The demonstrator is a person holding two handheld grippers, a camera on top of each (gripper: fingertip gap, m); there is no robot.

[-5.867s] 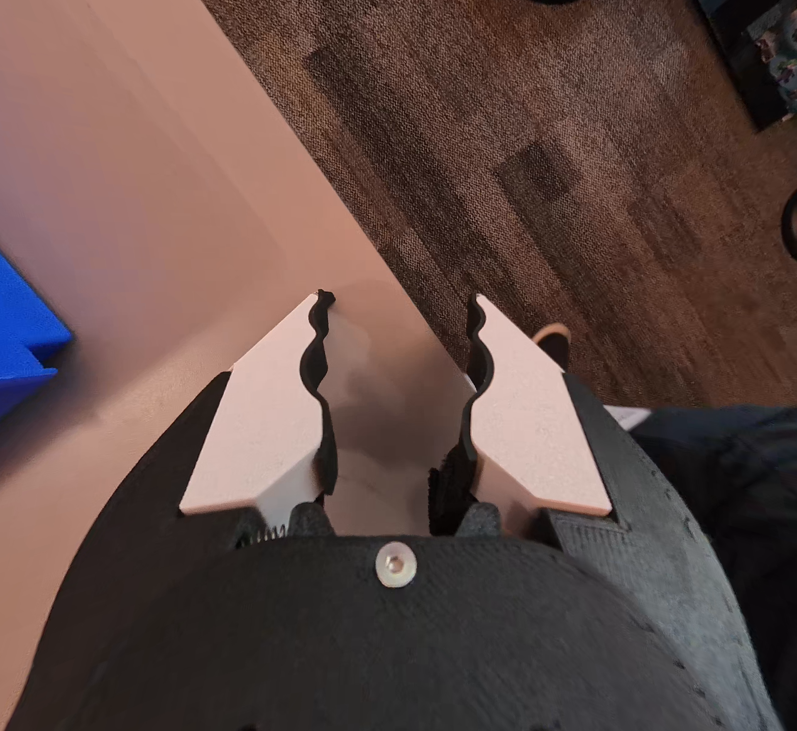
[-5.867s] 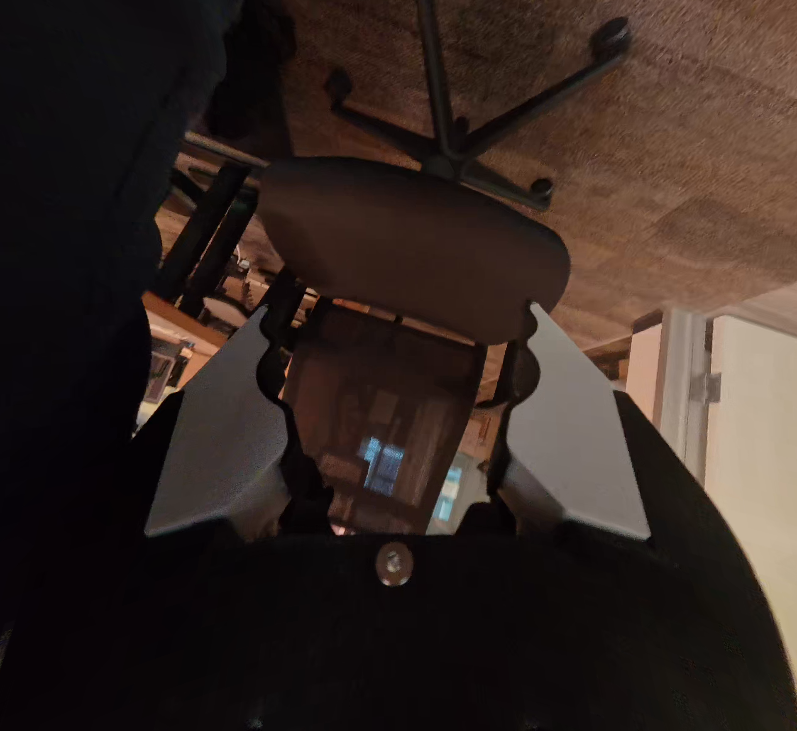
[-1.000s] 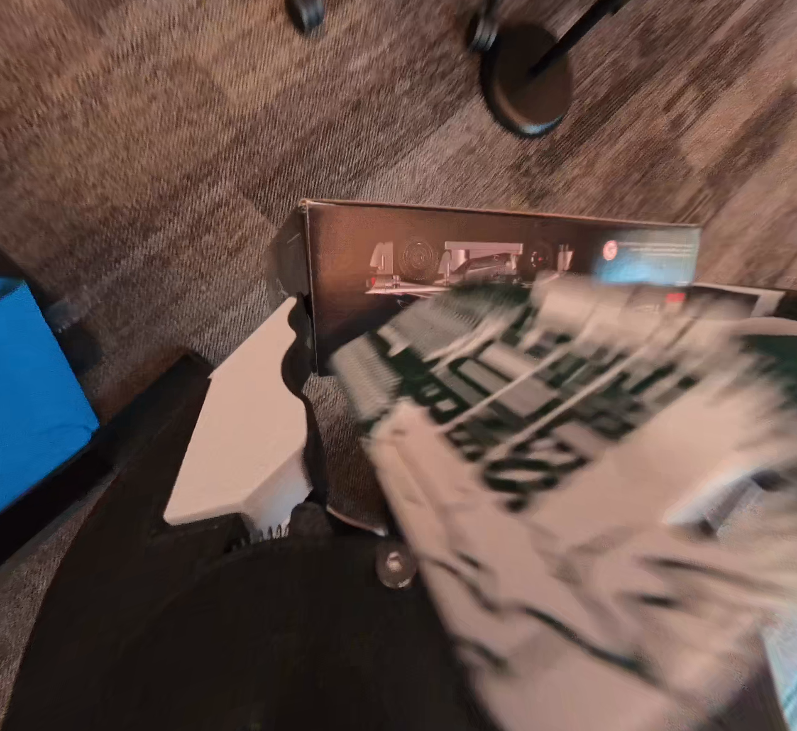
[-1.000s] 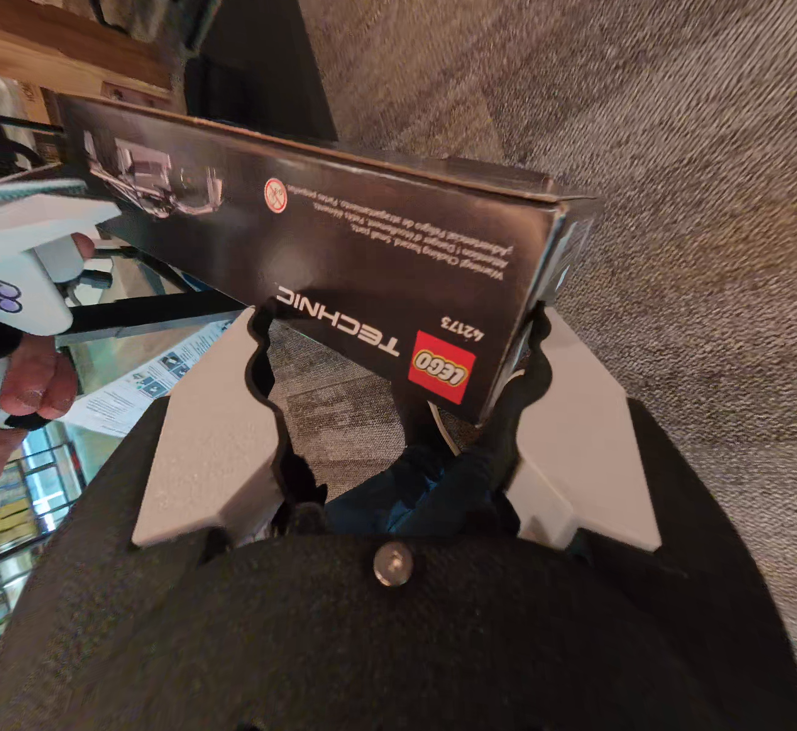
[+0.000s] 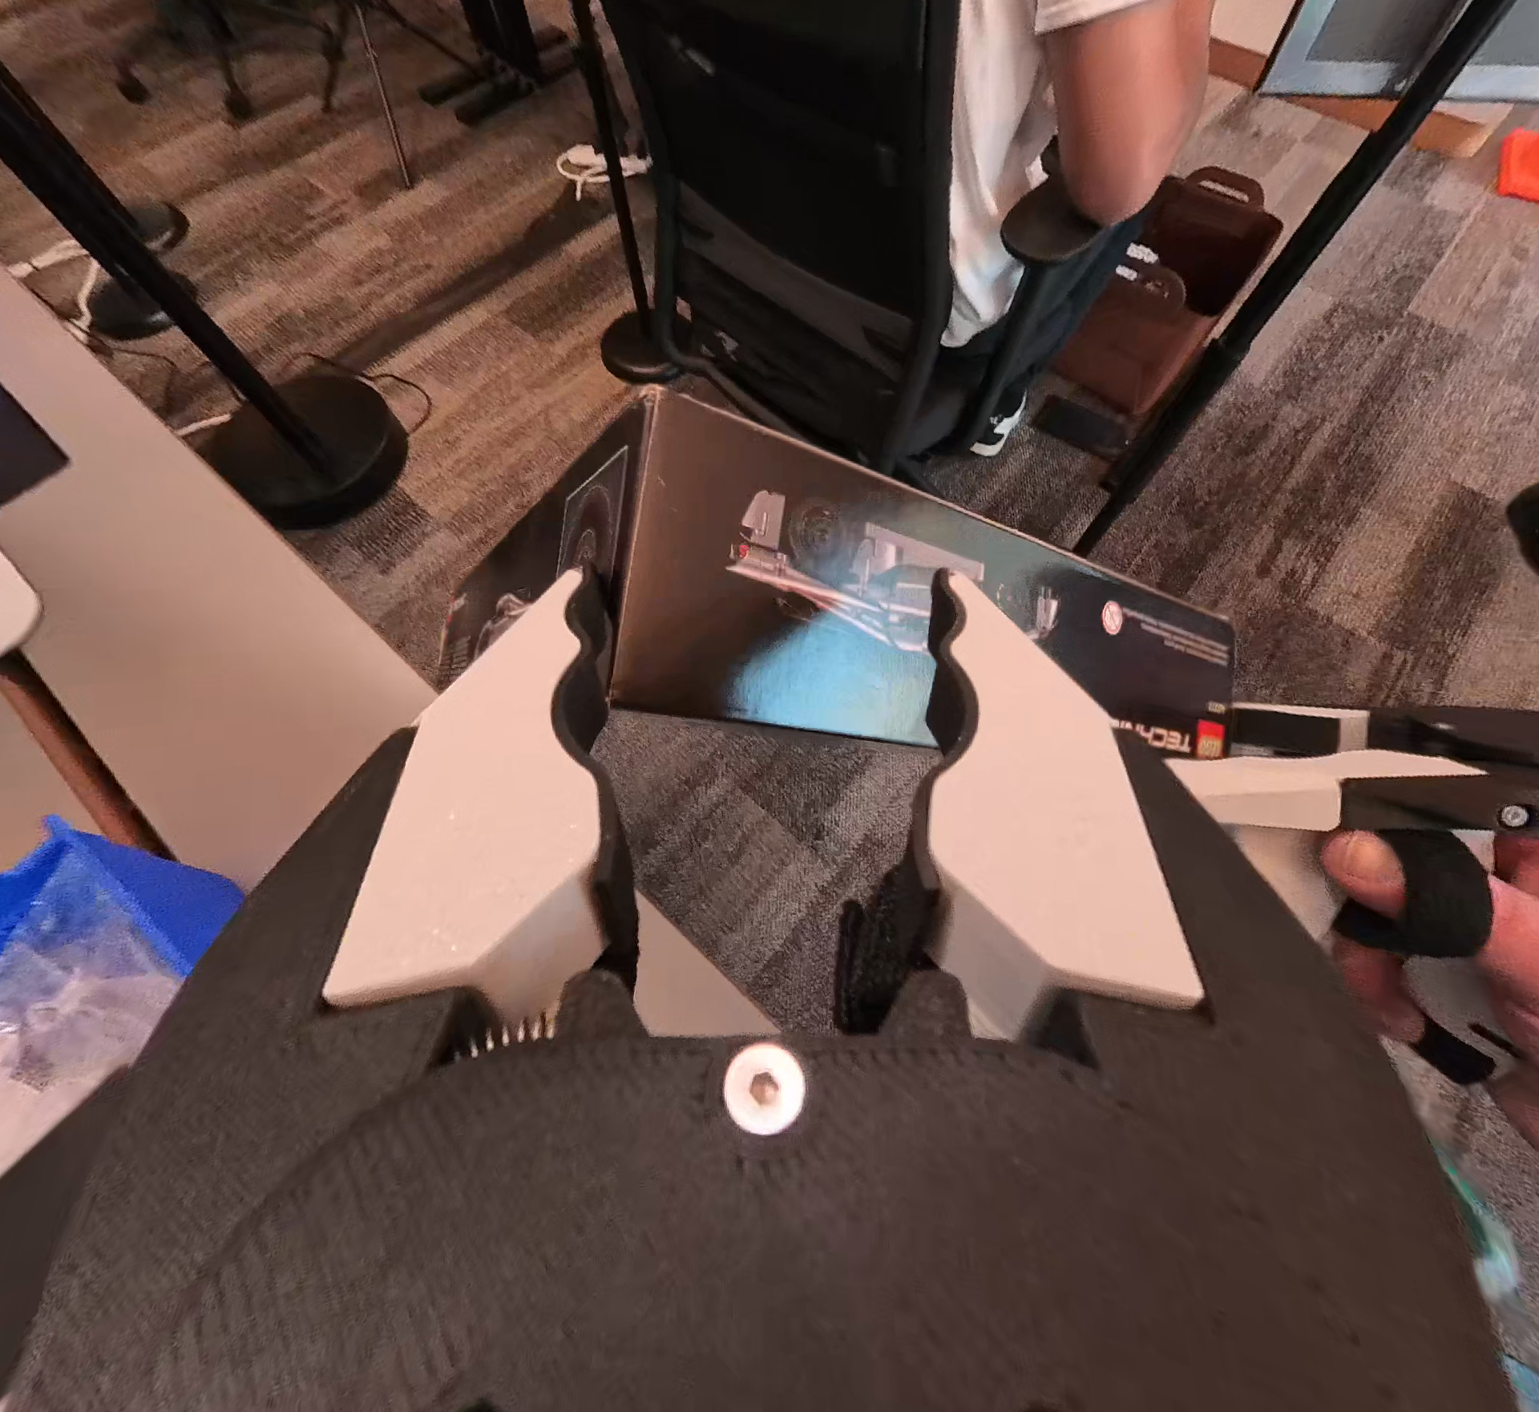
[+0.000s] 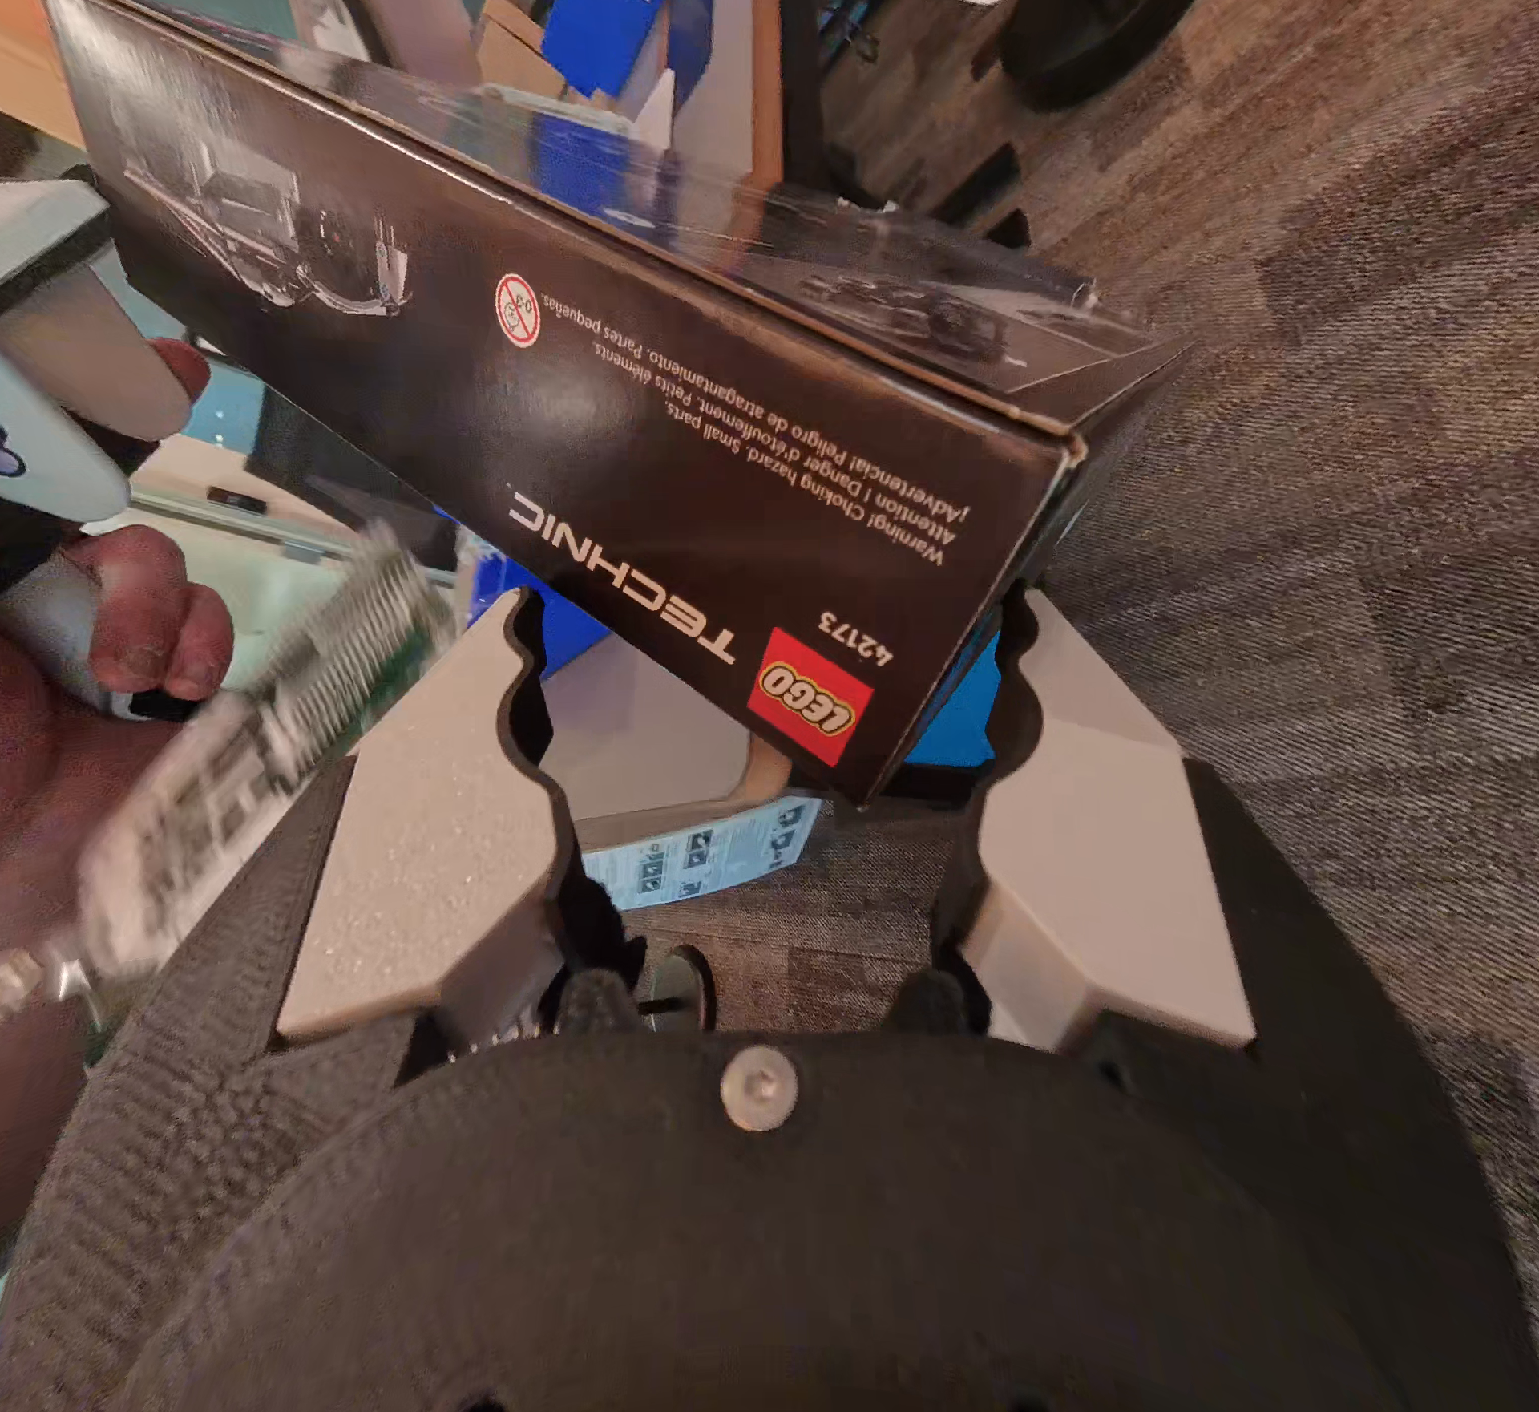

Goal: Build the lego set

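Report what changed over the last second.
The blurred booklet has swung clear of the left gripper, now open and empty, and streaks beside the left hand. Unchanged: the black box keeps its corner between the right gripper fingers.

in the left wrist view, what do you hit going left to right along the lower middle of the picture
blue bin → left claw with its jaws apart and nothing between them → black lego box on the carpet just beyond → right claw's finger → hand at the right edge
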